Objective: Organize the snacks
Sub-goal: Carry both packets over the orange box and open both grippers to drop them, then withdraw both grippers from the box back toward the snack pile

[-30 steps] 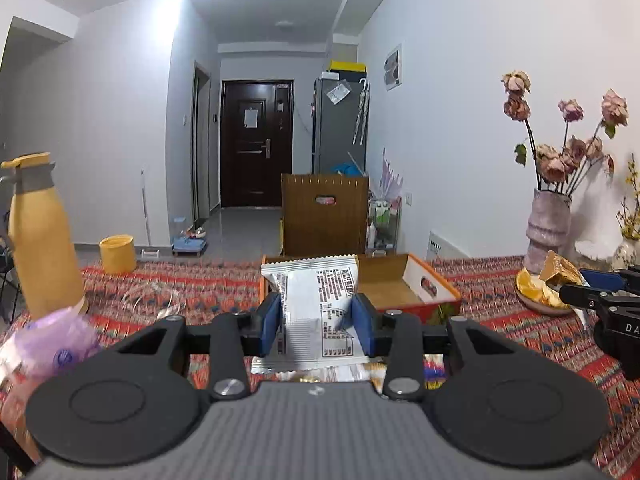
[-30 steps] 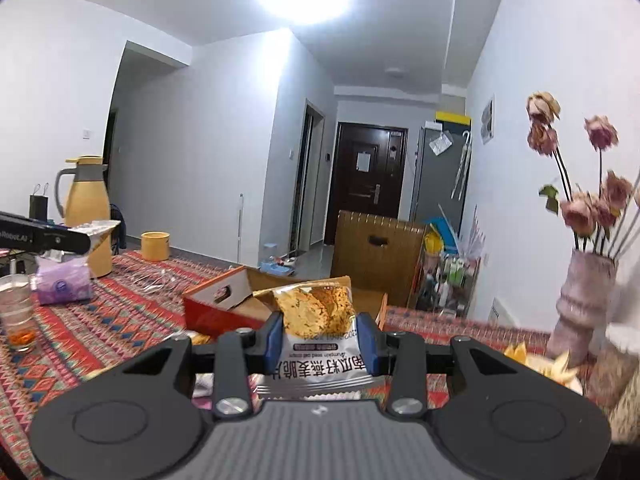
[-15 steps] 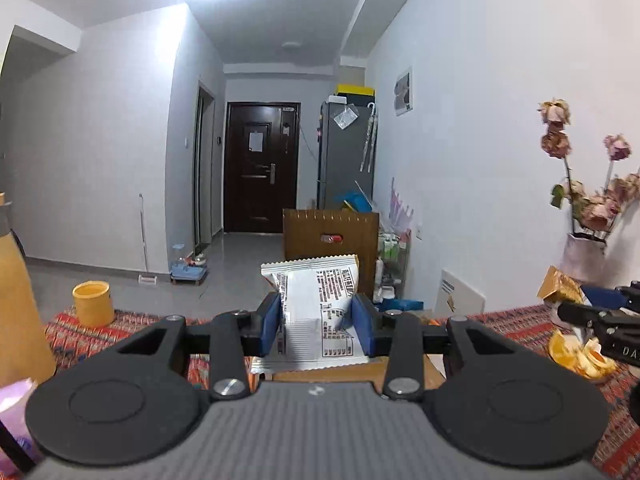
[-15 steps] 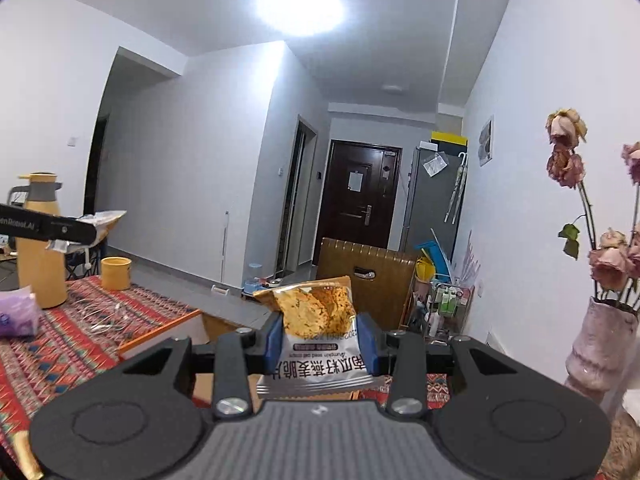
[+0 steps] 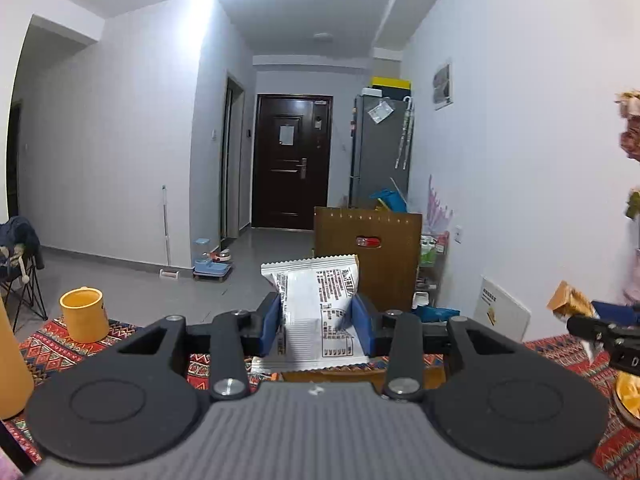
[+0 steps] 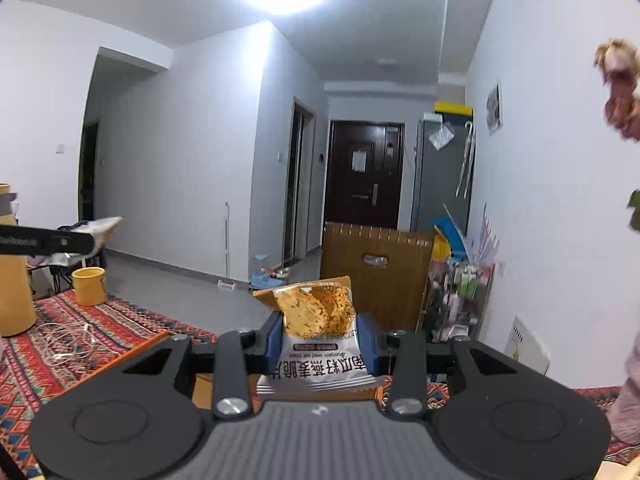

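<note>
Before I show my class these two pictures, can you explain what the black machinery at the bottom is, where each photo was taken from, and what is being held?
No robot here: a person holds hand tongs in each hand, each with a camera looking along its fingers. One picture is from the left tongs, the other from the right tongs. The left grips a silver packet, its back showing; the right grips a cracker packet. Below lies a patterned cloth with a yellow cup, a wire tangle and the edge of an orange box.
</note>
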Action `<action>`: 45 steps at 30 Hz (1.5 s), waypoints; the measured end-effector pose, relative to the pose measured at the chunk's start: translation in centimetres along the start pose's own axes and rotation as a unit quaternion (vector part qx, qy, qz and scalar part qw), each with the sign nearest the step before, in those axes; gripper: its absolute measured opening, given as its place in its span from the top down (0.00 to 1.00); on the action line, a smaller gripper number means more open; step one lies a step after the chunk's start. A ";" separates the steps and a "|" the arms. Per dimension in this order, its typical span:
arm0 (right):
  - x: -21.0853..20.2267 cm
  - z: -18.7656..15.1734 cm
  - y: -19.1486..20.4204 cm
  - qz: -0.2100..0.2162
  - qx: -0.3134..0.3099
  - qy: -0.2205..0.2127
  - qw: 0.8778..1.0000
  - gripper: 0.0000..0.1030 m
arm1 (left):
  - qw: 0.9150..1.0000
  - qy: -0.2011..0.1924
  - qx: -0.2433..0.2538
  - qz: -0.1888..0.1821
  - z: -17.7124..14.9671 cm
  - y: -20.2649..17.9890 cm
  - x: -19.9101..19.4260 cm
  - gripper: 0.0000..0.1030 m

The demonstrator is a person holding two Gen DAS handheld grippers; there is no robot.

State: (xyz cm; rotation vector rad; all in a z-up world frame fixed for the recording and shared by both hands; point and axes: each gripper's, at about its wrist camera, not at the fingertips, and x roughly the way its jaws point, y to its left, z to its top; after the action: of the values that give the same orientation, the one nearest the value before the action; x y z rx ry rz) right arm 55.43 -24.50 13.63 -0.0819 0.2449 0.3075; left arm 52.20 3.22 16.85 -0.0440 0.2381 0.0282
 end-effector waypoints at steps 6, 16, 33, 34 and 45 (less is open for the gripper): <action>6.4 -1.2 -0.5 -0.004 -0.002 0.050 0.999 0.63 | 0.999 0.025 0.019 0.018 -1.2 0.5 5.0 0.62; 14.5 -3.9 -2.4 -0.004 0.034 0.156 0.987 0.63 | 0.993 0.109 0.040 0.017 -6.2 -0.2 12.2 0.62; 15.6 -5.6 -2.1 -0.021 0.039 0.176 0.983 0.40 | 0.990 0.127 0.060 0.012 -7.6 -0.4 13.4 0.25; 15.3 -5.5 -2.0 -0.019 0.038 0.176 0.984 0.39 | 0.990 0.125 0.066 0.017 -7.4 -0.5 13.0 0.20; 6.9 -0.6 -1.7 -0.014 0.046 0.132 0.990 0.06 | 0.997 0.051 0.057 -0.013 -1.0 -0.6 3.4 0.00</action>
State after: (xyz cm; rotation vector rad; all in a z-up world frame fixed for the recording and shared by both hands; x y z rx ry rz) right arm 62.21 -24.17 11.39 -0.0354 0.5186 0.2562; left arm 55.29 2.63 15.09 0.0646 0.3402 -0.0145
